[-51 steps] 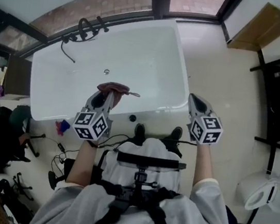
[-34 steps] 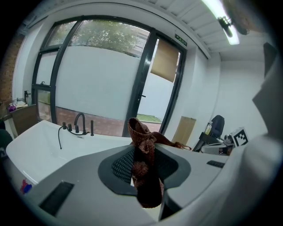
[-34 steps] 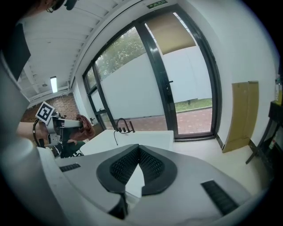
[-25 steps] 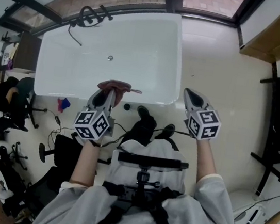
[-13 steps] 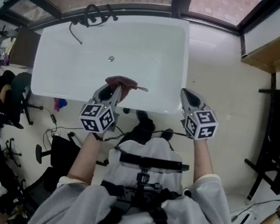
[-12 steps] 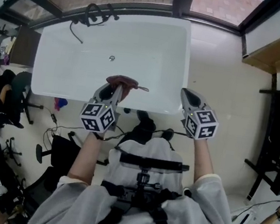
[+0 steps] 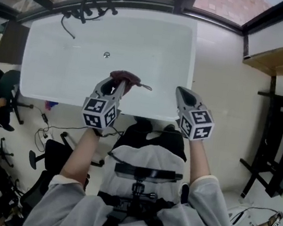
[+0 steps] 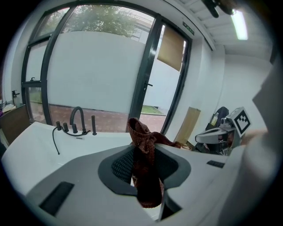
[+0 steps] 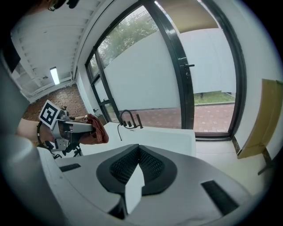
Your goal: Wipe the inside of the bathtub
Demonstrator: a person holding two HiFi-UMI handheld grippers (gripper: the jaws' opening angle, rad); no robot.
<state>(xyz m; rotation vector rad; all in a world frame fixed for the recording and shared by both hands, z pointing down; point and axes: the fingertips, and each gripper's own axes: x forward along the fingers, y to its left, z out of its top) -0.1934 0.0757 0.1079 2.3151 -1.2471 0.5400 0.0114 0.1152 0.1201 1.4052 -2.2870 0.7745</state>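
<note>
Left gripper view: brown cloth (image 8: 144, 176) between fingers (image 8: 120, 166)

Left claw (image 7: 113, 83) grips cloth (image 7: 127, 77); right claw (image 7: 182, 93) closed.

There's the white rectangular bathtub (image 7: 157, 44), drain hole towards its far side; the reddish-brown knitted cloth (image 7: 125, 77) hangs bunched in the left gripper (image 7: 115, 84), above the tub's near side.
</note>
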